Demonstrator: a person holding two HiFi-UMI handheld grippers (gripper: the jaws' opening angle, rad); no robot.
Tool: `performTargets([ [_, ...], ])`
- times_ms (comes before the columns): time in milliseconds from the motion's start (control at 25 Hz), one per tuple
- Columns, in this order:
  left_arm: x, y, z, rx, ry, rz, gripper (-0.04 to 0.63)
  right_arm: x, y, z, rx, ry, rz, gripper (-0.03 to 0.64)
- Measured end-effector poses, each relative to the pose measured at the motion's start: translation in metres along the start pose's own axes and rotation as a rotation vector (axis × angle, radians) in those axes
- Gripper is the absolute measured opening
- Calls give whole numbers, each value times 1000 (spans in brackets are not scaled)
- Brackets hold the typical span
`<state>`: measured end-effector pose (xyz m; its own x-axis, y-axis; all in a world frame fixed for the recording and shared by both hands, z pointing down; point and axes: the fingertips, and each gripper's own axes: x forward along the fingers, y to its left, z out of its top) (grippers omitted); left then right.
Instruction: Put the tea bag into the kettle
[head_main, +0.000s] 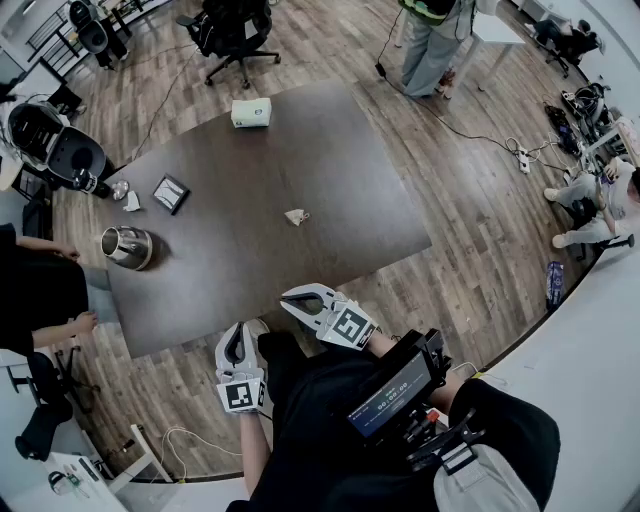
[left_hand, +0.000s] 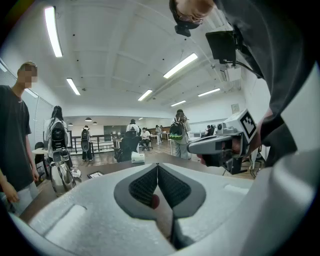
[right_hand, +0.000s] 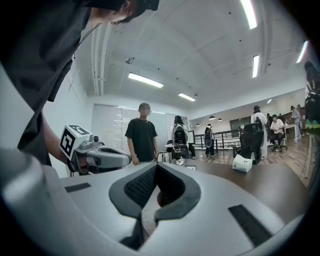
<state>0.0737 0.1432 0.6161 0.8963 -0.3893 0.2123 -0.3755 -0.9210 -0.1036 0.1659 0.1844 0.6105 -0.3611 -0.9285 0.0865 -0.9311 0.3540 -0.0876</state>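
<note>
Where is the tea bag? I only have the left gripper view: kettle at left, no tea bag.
Observer: Head view shows the tea bag lying alone near the middle of the table, apart from the kettle at its left edge.
Operator: Is the right claw carrying anything?
Observer: No. The right gripper view shows the right claw shut, nothing between its jaws.
Operator: Is either claw over the tea bag?
Observer: No. In the head view both hang by the table's near edge, the left claw further back.

Grey left tongs (head_main: 239, 338), right tongs (head_main: 296, 301), black top (head_main: 318, 402)
</note>
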Motion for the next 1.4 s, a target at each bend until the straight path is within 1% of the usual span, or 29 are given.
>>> performTargets([
  [320, 1, 2, -6, -7, 7, 16, 6, 7, -16, -9, 3, 13, -8, 6],
  [560, -4, 6, -7, -11, 21, 40, 6, 10, -39, -26, -40, 78, -27, 6],
  [720, -11, 17, -9, -10, 65, 90, 6, 16, -66, -43, -60, 130, -45, 7],
  [840, -21, 21, -8, -27, 47, 116, 6, 23, -87, -54, -81, 170, -54, 8],
  [960, -34, 24, -16, -45, 66, 146, 6, 28, -106, -66, -99, 207, -61, 9],
  [1000, -37, 25, -18, -49, 78, 155, 6, 30, -112, -70, -104, 220, -62, 13],
  [1080, -42, 29, -21, -47, 98, 174, 6, 36, -123, -80, -112, 250, -58, 55],
  [1120, -44, 31, -22, -44, 101, 181, 6, 39, -127, -84, -115, 263, -55, 66],
  [1320, -50, 37, -24, -39, 122, 209, 6, 49, -146, -105, -125, 317, -49, 71],
  [1400, -52, 38, -23, -38, 104, 203, 6, 54, -153, -113, -120, 335, -53, 78],
])
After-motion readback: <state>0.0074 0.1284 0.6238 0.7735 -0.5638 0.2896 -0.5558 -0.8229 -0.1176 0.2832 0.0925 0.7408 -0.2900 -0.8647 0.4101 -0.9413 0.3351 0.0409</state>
